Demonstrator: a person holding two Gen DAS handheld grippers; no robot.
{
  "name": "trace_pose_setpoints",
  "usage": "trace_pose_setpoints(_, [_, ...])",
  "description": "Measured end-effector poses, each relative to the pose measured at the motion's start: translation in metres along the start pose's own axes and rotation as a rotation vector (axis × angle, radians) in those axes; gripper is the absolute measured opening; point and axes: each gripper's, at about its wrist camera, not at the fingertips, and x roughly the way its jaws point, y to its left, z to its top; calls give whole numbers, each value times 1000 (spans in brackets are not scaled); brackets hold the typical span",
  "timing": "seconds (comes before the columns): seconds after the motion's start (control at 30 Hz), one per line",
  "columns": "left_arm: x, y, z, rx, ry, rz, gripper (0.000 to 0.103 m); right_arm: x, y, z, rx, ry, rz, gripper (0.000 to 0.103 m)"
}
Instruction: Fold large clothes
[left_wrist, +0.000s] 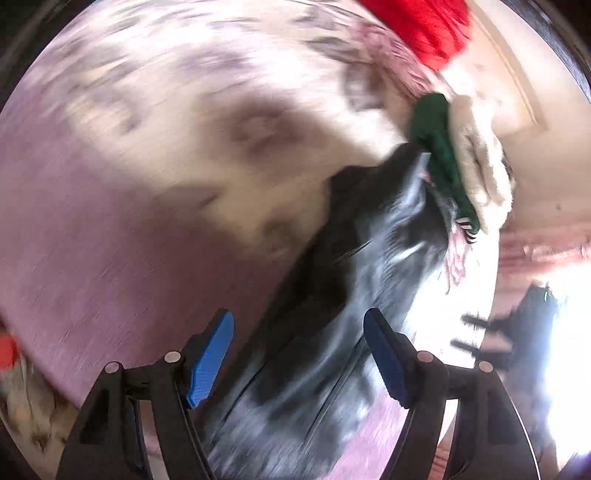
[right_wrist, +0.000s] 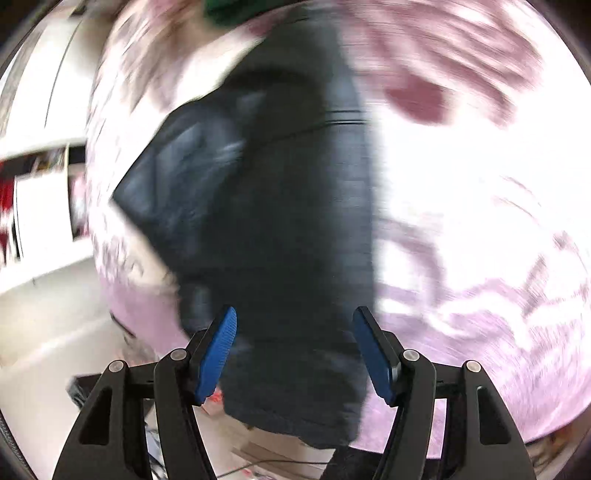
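A large dark grey-black garment (left_wrist: 332, 295) lies spread on a pink patterned bedspread (left_wrist: 110, 240). In the left wrist view my left gripper (left_wrist: 298, 354) is open above the garment's near part, nothing between its blue pads. In the right wrist view the same dark garment (right_wrist: 288, 221) runs from the far side toward me and hangs over the bed's near edge. My right gripper (right_wrist: 294, 350) is open just above that hanging end, empty. Both views are motion-blurred.
Folded green (left_wrist: 439, 147), cream (left_wrist: 480, 166) and red (left_wrist: 424, 26) clothes lie at the far right of the bed. The pink bedspread (right_wrist: 480, 221) fills the right side. White furniture (right_wrist: 40, 206) and floor clutter lie left and below.
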Motion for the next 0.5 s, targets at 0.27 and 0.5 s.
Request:
trace_pose_setpoints(0.27, [118, -2, 90, -5, 94, 75, 78, 6, -40, 67, -51, -51, 10, 62])
trace_pose_setpoints(0.5, [73, 5, 76, -42, 59, 103, 78, 72, -14, 162, -166, 2, 188, 78])
